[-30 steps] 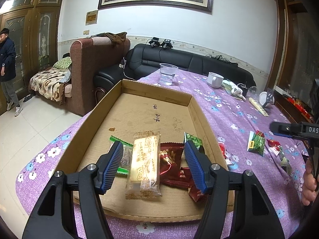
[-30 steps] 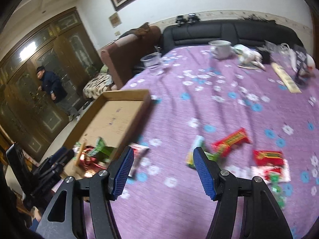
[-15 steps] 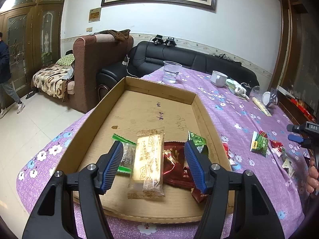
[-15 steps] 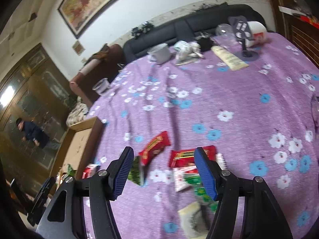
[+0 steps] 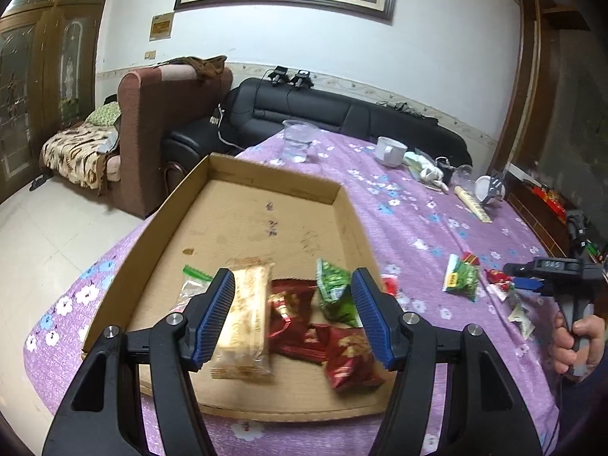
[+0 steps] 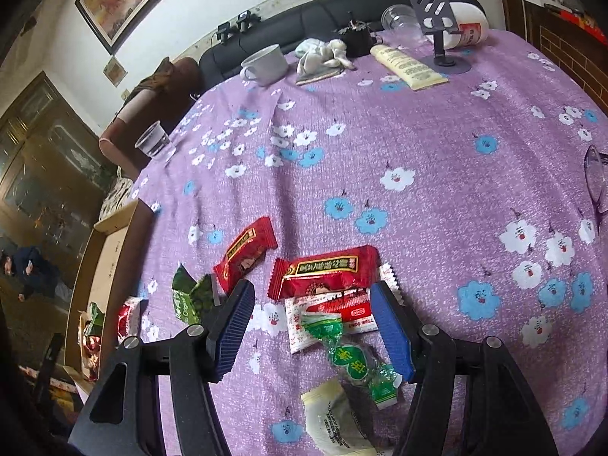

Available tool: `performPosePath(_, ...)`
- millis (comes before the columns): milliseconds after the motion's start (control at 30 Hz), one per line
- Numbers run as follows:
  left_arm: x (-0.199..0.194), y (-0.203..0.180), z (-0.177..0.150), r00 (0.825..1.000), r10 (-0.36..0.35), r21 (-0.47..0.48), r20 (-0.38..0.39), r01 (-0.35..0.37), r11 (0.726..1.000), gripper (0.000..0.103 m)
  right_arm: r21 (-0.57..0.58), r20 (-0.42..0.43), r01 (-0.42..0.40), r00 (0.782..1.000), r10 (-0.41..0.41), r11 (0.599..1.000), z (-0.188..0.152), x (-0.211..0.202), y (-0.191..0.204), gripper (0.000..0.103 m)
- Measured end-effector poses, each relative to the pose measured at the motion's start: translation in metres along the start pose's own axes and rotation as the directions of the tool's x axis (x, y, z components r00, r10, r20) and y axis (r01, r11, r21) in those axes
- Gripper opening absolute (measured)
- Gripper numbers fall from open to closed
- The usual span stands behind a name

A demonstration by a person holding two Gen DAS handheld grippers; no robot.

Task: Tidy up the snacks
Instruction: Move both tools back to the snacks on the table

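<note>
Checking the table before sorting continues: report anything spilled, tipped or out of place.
Several snack packets lie loose on the purple tablecloth, outside the cardboard tray. At the far edge, a white cup and a clear cup lie tipped on their sides. No spill shows.

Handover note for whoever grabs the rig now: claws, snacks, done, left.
Left claw: open, empty, hovering over the near end of the cardboard tray.
Right claw: open, empty, over the loose pile on the purple tablecloth.
Done: a beige biscuit pack, dark red packs and a green pack lie in the tray.
Left: two red bars, a red-and-white sachet, a green candy, a white sachet and a dark green pack are still on the cloth. One red wrapper lies beside the tray's edge.
</note>
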State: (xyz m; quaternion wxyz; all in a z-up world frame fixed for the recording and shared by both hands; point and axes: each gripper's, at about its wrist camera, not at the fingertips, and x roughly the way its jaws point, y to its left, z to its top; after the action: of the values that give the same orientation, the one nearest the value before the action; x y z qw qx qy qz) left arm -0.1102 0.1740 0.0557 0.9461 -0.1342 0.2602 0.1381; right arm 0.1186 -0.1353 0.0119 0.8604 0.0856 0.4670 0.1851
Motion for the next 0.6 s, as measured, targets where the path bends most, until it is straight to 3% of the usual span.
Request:
performPosePath(300,-0.019,-0.04,0.006,0.997,-0.076,0.08,0.008,0.075,0.994,0.063,-0.035,-0.017,-0.012,1.0,0.011,0.999,-0.007,0.003,0.01,0.067)
performPosePath(433,-0.026,-0.058,0.004,0.994,-0.107,0.117,0.004,0.105,0.987,0.07,-0.057,-0.022,-0.021,1.0,0.02,0.998,-0.009,0.003,0.017,0.067)
performPosePath(600,-0.027,-0.079,0.001,0.99,-0.139,0.162,-0.016,0.14,0.977,0.071,-0.091,-0.028,-0.053,0.998,0.051,0.994,-0.013,0.002,0.026,0.066)
